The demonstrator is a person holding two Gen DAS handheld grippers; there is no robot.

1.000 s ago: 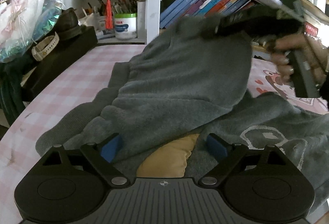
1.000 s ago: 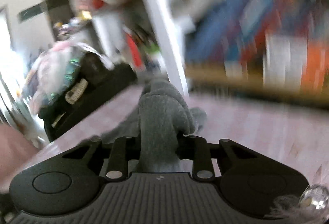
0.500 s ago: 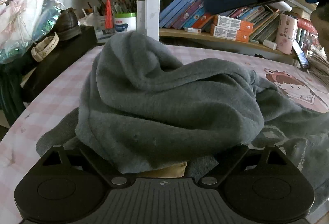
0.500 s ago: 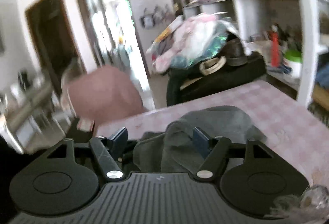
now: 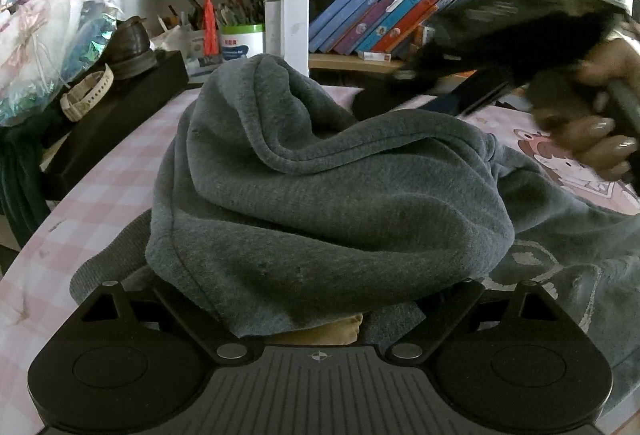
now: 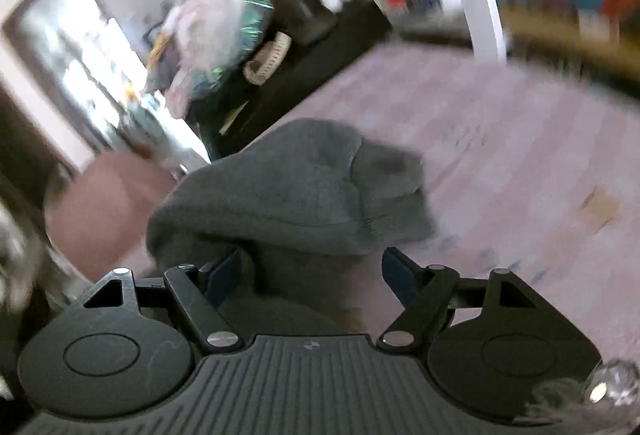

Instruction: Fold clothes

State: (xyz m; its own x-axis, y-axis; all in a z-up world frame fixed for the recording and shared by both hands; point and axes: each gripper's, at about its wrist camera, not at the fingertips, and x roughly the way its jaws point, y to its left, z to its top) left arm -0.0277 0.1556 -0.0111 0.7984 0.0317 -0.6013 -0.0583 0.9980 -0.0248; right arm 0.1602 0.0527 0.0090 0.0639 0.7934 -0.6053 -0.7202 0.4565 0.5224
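On the pink-and-white checked tablecloth (image 5: 120,171), at about 9 o'clock in the left wrist view, a black box (image 5: 116,115) is seen carrying a woven cream band (image 5: 86,97) and a dark shoe (image 5: 130,45). At the centre, the crumpled grey fleece sweatshirt (image 5: 320,203) is heaped in thick folds, and its lower edge is draped over the left gripper (image 5: 316,299), so the fingertips are hidden; whether that gripper is parted or closed cannot be told. A tan patch (image 5: 324,331) is glimpsed beneath the fabric at 6 o'clock. Toward 2 o'clock, the right gripper (image 5: 460,75) is held above the cloth by a hand (image 5: 588,123), blurred. In the right wrist view, the grey sweatshirt (image 6: 288,195) is seen at centre, and the right gripper (image 6: 312,271) is spread wide, its blue-padded fingers (image 6: 394,271) standing either side of the fabric without pinching it.
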